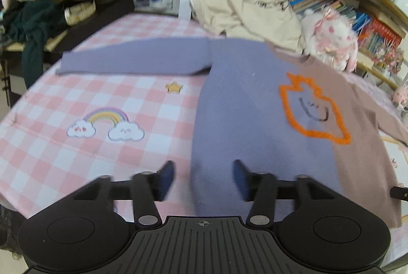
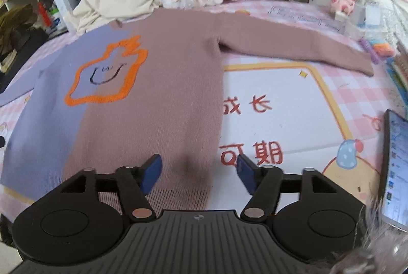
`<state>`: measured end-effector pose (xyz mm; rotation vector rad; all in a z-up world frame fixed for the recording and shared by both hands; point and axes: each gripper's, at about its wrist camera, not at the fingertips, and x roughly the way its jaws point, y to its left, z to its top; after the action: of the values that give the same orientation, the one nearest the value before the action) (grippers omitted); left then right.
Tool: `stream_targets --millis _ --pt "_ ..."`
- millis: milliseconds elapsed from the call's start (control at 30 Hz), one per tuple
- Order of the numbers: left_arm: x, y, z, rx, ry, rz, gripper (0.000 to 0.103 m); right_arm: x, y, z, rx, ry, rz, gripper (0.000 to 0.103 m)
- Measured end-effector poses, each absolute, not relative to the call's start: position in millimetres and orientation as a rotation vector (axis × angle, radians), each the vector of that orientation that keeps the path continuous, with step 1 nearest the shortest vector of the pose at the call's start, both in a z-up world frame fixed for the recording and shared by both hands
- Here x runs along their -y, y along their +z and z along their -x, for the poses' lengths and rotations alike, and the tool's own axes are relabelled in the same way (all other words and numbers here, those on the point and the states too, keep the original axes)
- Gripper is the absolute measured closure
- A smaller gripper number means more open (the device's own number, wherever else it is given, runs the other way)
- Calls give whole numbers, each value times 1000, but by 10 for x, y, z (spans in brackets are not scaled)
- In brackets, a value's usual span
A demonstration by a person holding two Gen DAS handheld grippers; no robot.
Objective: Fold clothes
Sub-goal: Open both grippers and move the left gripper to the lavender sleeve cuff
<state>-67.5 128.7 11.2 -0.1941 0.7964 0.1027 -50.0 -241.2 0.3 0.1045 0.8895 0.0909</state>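
Left wrist view: the left gripper (image 1: 204, 178) hangs over the near hem of the sweater (image 1: 242, 121), jaws spread wide and holding nothing; the hem's left edge lies below the gap between the 2 blue pads (image 1: 167, 178). The sweater lies flat on the pink checked cloth (image 1: 89, 95), its lilac sleeve (image 1: 135, 57) stretched out to the left. A cream garment (image 1: 244, 16) and a plush rabbit (image 1: 329, 37) sit just past the collar.

Right wrist view: the right gripper (image 2: 199, 175) is likewise wide open and empty, above the hem's right corner. The mauve sleeve (image 2: 293, 47) reaches out to the right. An orange outline with a smile (image 2: 107, 75) marks the chest. A phone (image 2: 397, 167) lies at the right edge.
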Motion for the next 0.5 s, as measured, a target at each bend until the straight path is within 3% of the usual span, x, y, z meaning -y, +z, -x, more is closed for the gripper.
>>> stream_targets --millis 100,133,200,500 --pt "-1198 188 759 -768 132 202 26 2365 74 573 -854 46 -65 15" --pt "-1165 192 796 -771 149 211 19 2345 95 599 -843 29 -48 13" --pt "-1101 185 875 -777 188 231 17 2296 106 667 -827 8 -18 8" --pt "-907 146 988 -798 187 200 14 2140 132 823 -801 56 26 5"
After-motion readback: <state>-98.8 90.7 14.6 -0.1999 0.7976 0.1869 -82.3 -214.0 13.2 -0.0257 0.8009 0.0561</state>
